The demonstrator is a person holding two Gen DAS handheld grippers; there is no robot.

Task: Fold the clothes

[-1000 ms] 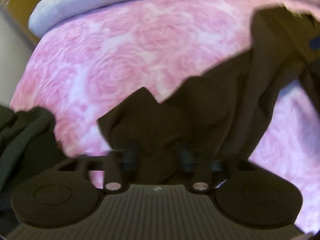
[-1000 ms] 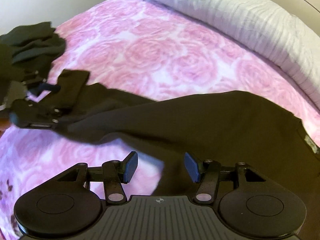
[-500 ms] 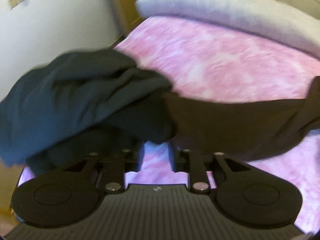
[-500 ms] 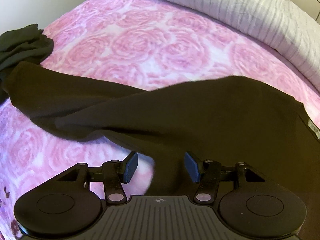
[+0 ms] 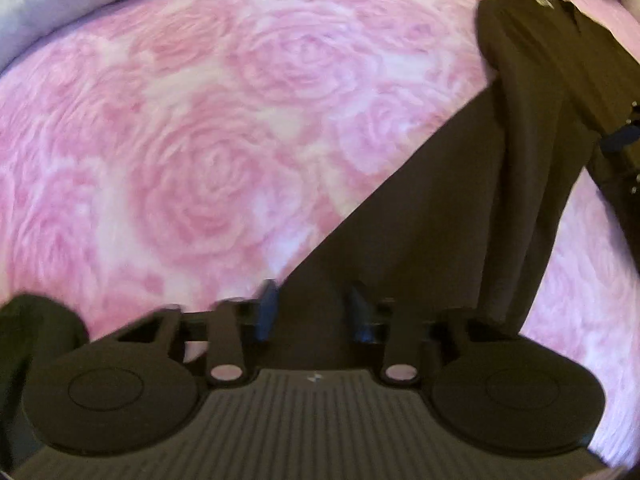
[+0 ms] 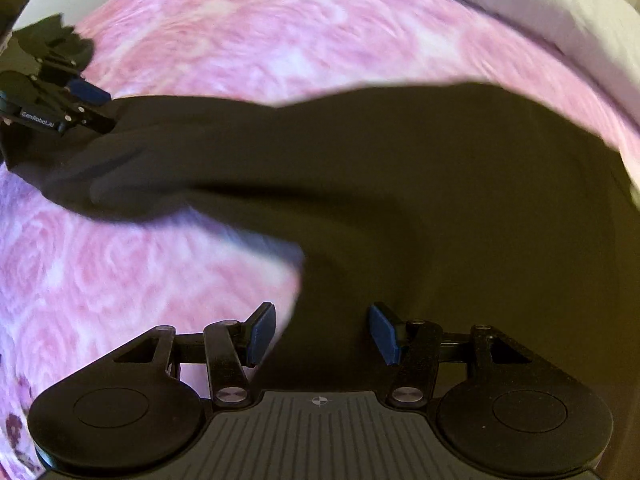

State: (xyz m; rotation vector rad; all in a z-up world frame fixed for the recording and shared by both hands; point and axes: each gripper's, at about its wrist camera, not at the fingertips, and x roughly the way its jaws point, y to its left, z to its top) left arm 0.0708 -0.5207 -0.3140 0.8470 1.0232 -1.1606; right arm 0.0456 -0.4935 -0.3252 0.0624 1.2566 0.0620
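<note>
A dark garment [image 6: 360, 168] is spread over the pink rose-print bed cover [image 6: 120, 280]. Its left end is raised off the bed, with a shadow beneath. My left gripper [image 6: 90, 106] at the far left is shut on that end, and the garment [image 5: 460, 220] fills the gap between its fingers, its edge running taut up to the right from my left gripper [image 5: 314, 312]. My right gripper [image 6: 322, 330] is open, its blue pads wide apart over the garment's near edge. It also shows as the right gripper [image 5: 618, 142] at the left wrist view's right edge.
A white striped bolster [image 6: 560, 12] runs along the far side of the bed. A heap of other dark clothes [image 5: 36, 328] lies at the lower left in the left wrist view. Bare pink cover [image 5: 200, 140] fills the area left of the garment.
The left gripper swung away from the dark heap and now faces across the bed. The garment's left end has lifted and pulled taut. The right gripper stayed open and dipped closer to the cloth.
</note>
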